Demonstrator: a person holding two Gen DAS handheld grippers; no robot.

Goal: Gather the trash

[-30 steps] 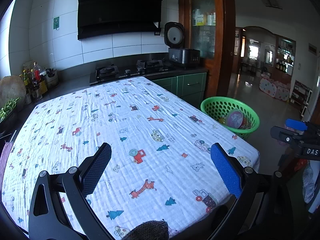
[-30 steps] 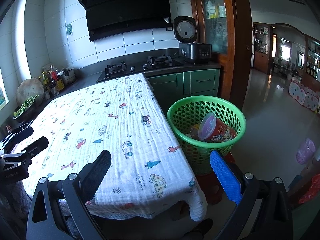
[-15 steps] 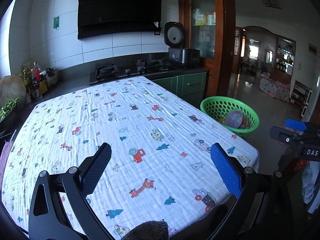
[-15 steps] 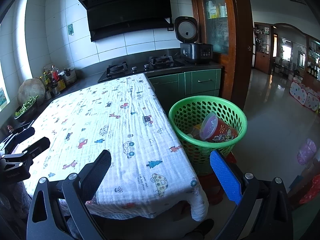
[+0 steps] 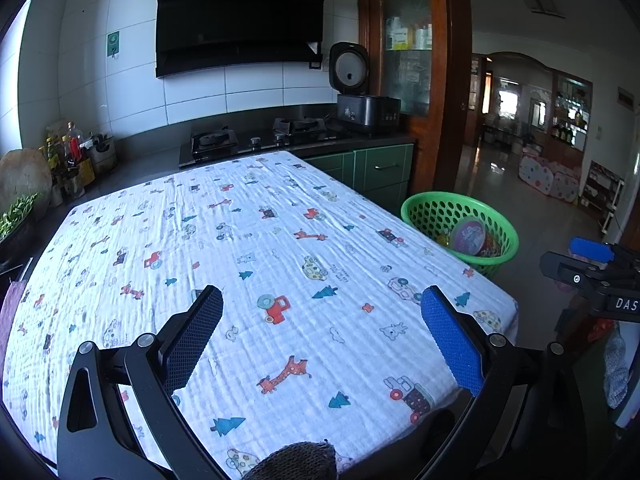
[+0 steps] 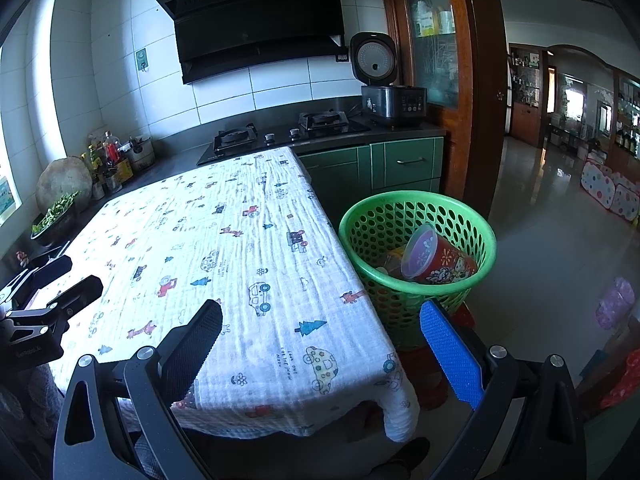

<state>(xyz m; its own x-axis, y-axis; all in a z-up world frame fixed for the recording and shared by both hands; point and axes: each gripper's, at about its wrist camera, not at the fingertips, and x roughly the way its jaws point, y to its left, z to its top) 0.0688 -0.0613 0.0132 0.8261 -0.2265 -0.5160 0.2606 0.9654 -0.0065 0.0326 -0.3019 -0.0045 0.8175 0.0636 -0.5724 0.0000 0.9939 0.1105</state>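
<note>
Two empty grippers above a cloth-covered table, fingers spread apart.
Left gripper (image 5: pixel 322 332) and right gripper (image 6: pixel 320 344) hold nothing; the green basket (image 6: pixel 472 222) beside the table (image 6: pixel 248 240) holds a red cup (image 6: pixel 438 258), other trash beneath partly hidden.

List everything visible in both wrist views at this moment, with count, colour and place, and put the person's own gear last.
tablecloth: 1, white with cartoon vehicles and animals, covering the table.
basket: 1, green perforated plastic, on the floor at the table's right side.
cup: 1, red printed with a purplish lid, lying tilted inside the basket among other trash.
range hood: 1, black, on the tiled wall.
gas hob: 1, black, two burners, on the dark counter.
rice cooker: 1, black, lid raised, right end of the counter.
cabinets: green, under the counter.
bottles and jars: several, mixed colours, left counter.
left hand-held gripper: 1, black, open above the cloth.
right hand-held gripper: 1, black, open, empty.
</note>
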